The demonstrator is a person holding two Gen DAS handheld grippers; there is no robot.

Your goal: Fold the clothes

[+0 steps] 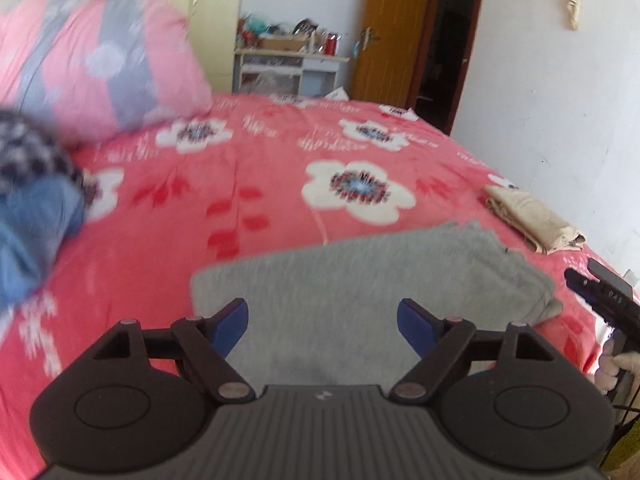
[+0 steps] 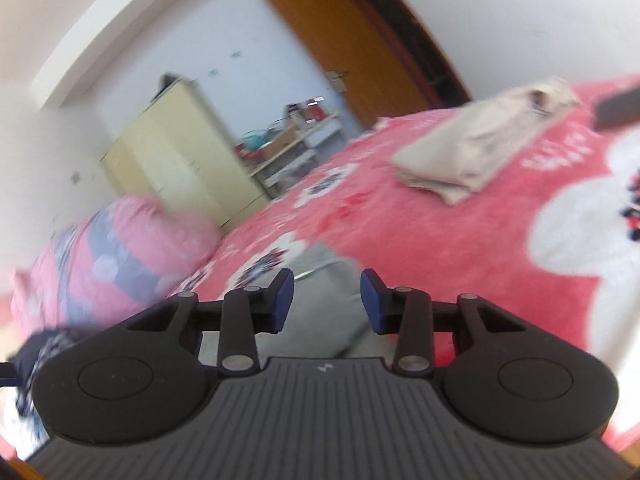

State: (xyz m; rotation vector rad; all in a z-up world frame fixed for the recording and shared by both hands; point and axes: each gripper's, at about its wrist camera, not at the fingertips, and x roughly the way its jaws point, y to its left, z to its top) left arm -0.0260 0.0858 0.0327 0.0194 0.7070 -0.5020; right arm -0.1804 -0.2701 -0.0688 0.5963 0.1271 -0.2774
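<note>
Grey knitted cloth, a folded soft garment (image 1: 360, 276), lies flat on the pink bed cover with big white flowers (image 1: 248, 208), and I see it directly under and ahead of my left gripper (image 1: 322, 326). The blue fingers (image 1: 230, 326) of this gripper stand wide apart, with nothing between them; they hang above the grey garment and I cannot tell if they touch it. In the right wrist view my right gripper (image 2: 327, 300) has its blue fingers (image 2: 374, 306) partly apart, and a bit of the grey garment (image 2: 320, 320) shows in the gap, but the pads do not press on it. A folded beige cloth (image 1: 532, 216) lies beyond the grey one, close to the bed edge at the white wall, apart from it. At the left side of the bed I see a heap of unfolded clothes, blue fabric with a dark patterned piece on top (image 1: 36, 200), rather blurred. Behind it rests a pink and grey rolled quilt (image 1: 96, 64). In the left wrist view the right gripper shows as a black body at the right edge (image 1: 608, 300), with a light-gloved hand (image 1: 618, 368) below it.
</note>
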